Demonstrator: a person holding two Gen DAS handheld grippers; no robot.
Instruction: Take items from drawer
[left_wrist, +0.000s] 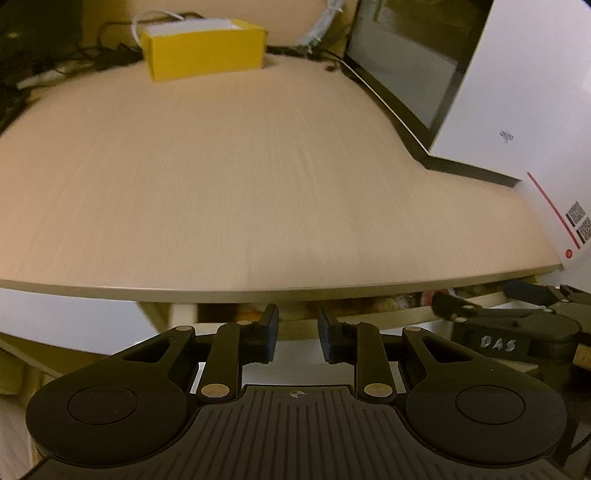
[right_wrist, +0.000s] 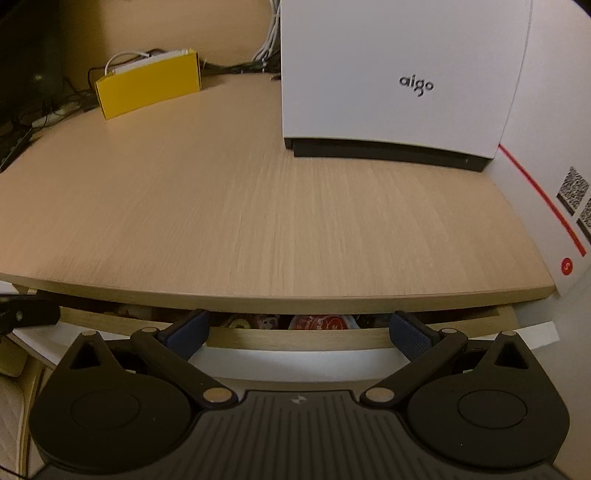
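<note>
showing desk top (right_wrist: 258, 206) as landmark, largest; beyond its far right, white case (right_wrist: 388, 74); far left, yellow box (right_wrist: 147, 88). under its near edge, drawer (right_wrist: 295, 338) pulled slightly out, items (right_wrist: 319, 323) mostly hidden, only a red wrapper legible; likely light, crinkly packets, best pinched at an exposed edge. before that edge, right gripper (right_wrist: 297, 330) spread wide; left gripper (left_wrist: 297, 332) narrowed to a small gap, pinching nothing.

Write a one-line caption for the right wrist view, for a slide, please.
Open right gripper faces the slightly open drawer under the wooden desk.
</note>
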